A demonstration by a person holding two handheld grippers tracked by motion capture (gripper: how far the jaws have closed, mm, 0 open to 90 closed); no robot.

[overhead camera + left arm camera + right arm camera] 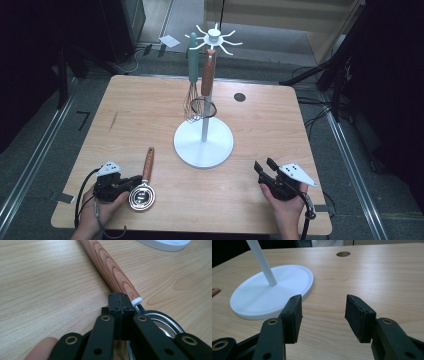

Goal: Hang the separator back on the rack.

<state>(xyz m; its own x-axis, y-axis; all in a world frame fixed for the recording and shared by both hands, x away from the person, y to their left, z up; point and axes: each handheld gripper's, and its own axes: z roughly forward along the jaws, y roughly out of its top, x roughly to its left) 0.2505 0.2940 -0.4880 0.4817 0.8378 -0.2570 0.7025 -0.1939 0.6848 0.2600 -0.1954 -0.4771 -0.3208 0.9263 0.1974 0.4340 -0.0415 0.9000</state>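
Left tool (131, 183) is sitting closed beside the strainer (142, 196) on the desk (150, 120); right tool (265, 166) is gaping empty.

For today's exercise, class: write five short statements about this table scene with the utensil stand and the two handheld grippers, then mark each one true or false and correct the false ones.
1. The right gripper has its jaws apart with nothing between them. True.
2. The whisk lies flat on the table. False: it hangs from the white stand.
3. The left gripper has its jaws together beside the strainer. True.
4. The strainer's wooden handle is green. False: brown wood grain.
5. Nothing hangs on the stand. False: two utensils hang there.
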